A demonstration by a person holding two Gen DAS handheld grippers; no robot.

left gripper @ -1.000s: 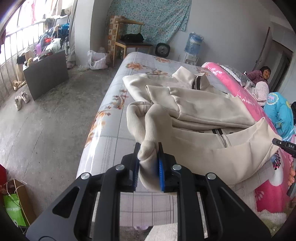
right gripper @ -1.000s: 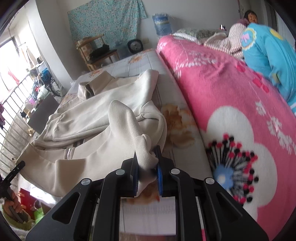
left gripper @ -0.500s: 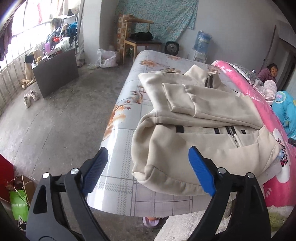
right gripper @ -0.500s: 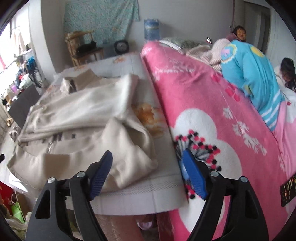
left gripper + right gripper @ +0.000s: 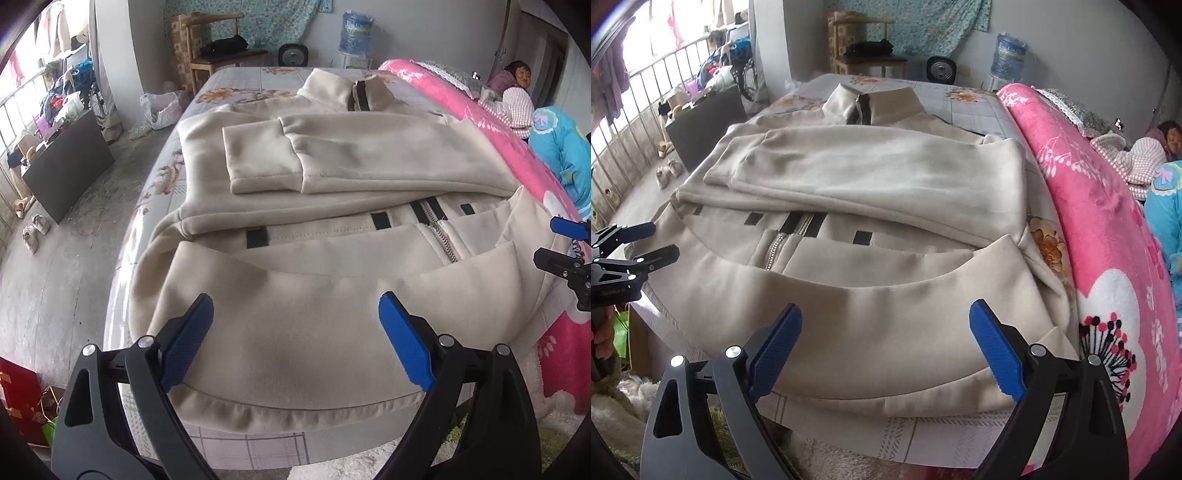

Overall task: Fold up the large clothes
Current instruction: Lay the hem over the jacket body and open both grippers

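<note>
We see a pink floral blanket [image 5: 1108,236] on the bed [image 5: 236,79], a water jug [image 5: 355,32], a wooden chair [image 5: 218,55].

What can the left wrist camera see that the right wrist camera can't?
Only the left wrist view shows the white plastic bag on the floor and the red box at the bottom corner. Only the right wrist view shows the window railing up close and an orange flower print beside the jacket. Both show the cream jacket on the bed, the water jug, and the pink blanket.

Both tools [image 5: 295,332] [image 5: 886,332] just opened, empty
</note>
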